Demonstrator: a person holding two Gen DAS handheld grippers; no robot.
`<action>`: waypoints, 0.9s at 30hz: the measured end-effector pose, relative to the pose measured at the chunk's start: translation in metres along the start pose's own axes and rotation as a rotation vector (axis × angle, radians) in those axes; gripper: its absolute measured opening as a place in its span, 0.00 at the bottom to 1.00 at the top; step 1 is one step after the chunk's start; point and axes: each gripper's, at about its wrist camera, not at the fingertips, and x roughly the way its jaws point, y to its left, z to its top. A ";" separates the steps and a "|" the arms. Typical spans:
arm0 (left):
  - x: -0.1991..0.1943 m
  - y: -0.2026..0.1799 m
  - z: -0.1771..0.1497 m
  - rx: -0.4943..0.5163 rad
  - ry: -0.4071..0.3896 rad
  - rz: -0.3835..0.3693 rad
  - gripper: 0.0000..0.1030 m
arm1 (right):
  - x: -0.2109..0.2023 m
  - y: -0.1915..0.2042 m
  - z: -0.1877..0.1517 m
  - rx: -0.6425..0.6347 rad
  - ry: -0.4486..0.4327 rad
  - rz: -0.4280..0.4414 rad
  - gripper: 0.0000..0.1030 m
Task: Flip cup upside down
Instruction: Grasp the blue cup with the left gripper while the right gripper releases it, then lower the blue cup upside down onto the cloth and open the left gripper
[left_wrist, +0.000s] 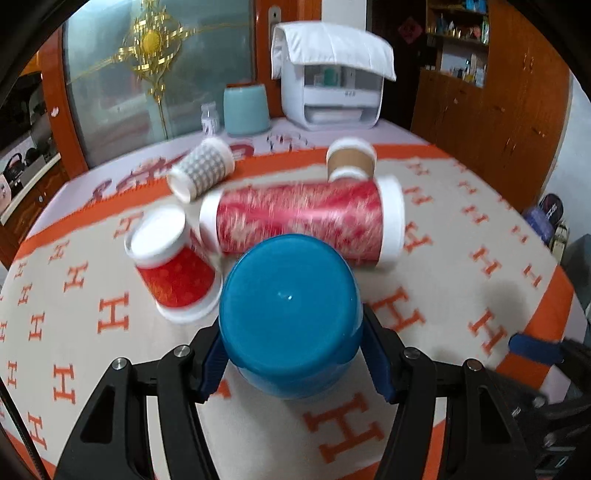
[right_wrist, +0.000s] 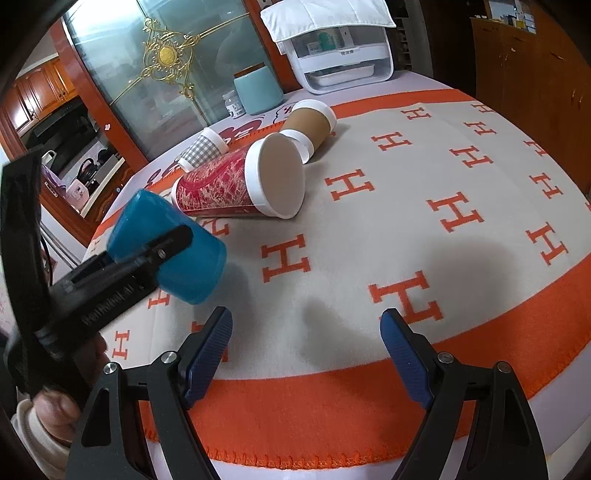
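Note:
A blue plastic cup (left_wrist: 290, 314) is held between the blue pads of my left gripper (left_wrist: 295, 354), tilted with its closed bottom toward the camera, above the blanket. In the right wrist view the same cup (right_wrist: 166, 245) hangs at the left, tilted, with the left gripper's black finger (right_wrist: 155, 247) across it. My right gripper (right_wrist: 306, 350) is open and empty, low over the blanket near its orange front border. Its blue pads (right_wrist: 210, 350) stand wide apart.
On the H-patterned blanket (right_wrist: 424, 240) lie a tall red cup (left_wrist: 303, 218), a small red cup (left_wrist: 173, 266), a grey checked cup (left_wrist: 203, 168) and a brown cup (left_wrist: 351, 158). A teal canister (left_wrist: 245, 109) and a white appliance (left_wrist: 328, 92) stand behind.

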 end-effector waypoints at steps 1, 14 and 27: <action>-0.003 0.000 -0.002 0.003 -0.005 -0.002 0.60 | 0.001 0.001 0.000 -0.001 0.003 -0.002 0.82; -0.029 -0.010 -0.019 0.063 0.052 0.011 0.60 | 0.005 0.005 -0.004 -0.018 0.014 -0.009 0.82; -0.047 -0.014 -0.020 0.093 0.010 0.074 0.82 | -0.005 0.008 -0.006 -0.032 -0.001 -0.015 0.82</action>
